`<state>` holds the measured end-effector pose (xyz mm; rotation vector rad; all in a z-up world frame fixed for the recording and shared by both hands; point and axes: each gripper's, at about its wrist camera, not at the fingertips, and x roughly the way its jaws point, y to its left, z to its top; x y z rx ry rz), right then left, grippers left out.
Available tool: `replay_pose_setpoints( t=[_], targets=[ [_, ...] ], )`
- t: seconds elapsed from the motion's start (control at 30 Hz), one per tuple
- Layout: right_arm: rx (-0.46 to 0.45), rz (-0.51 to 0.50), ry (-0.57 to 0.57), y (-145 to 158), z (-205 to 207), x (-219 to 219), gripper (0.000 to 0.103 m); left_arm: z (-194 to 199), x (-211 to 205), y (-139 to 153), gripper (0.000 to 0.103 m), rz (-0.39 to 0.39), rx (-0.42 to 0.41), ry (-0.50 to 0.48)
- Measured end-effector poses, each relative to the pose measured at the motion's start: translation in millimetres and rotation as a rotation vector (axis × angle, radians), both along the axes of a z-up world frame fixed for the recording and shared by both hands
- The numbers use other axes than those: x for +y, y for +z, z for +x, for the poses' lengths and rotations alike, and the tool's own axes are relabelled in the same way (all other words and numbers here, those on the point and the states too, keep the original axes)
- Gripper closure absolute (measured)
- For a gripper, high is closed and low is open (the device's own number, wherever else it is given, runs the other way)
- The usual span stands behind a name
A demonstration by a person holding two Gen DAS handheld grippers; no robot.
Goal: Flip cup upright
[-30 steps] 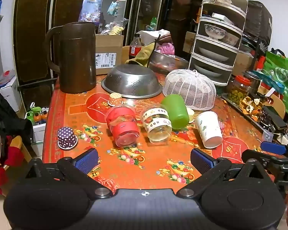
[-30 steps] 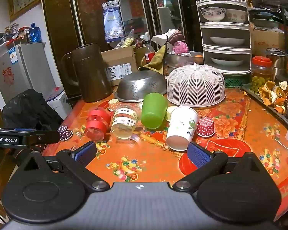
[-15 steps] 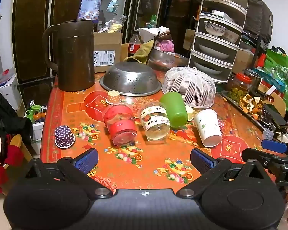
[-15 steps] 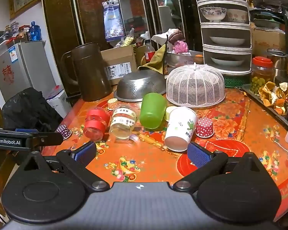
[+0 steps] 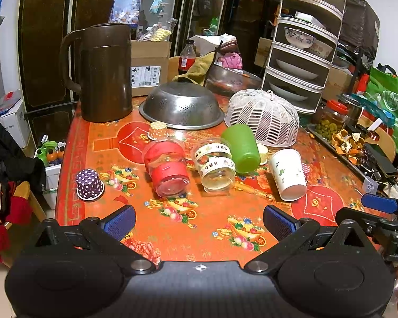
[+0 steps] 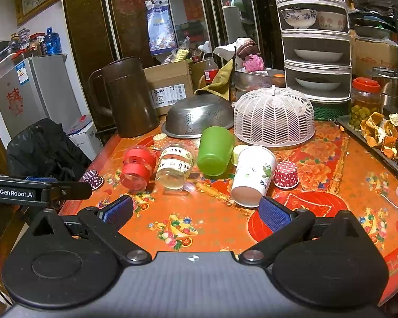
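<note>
Several cups lie on their sides in a row on the orange patterned table [image 5: 199, 228]: a clear cup with red bands [image 5: 167, 171] [image 6: 138, 169], a clear cup with white bands [image 5: 215, 167] [image 6: 175, 167], a green cup [image 5: 241, 148] [image 6: 215, 151] and a white paper cup [image 5: 288, 173] [image 6: 253, 176]. My left gripper [image 5: 199, 218] is open and empty, short of the red-banded cup. My right gripper [image 6: 196, 212] is open and empty, just short of the white paper cup.
A brown jug [image 5: 103, 71], an upturned steel colander [image 5: 181, 106] and a white mesh food cover [image 5: 262, 116] stand behind the cups. Small dotted paper cups [image 5: 89, 185] [image 6: 286, 175] sit upside down nearby. A tiered dish rack [image 6: 315, 53] and a tray of peels [image 6: 384, 132] are at the right.
Both grippers have drawn back slightly, so the cups look a little farther away. The cups have not moved. Both grippers stay open.
</note>
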<state>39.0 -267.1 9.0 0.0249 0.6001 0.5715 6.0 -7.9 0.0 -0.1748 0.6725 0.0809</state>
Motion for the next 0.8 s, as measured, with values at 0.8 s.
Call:
replay_pose_setpoints(
  t=[0.8],
  targets=[
    [0.007,0.019,0.002,2.4,-4.4,-6.2,0.001,-1.0,-1.8,-2.4,0.000,-0.003,0.010,0.003]
  ],
)
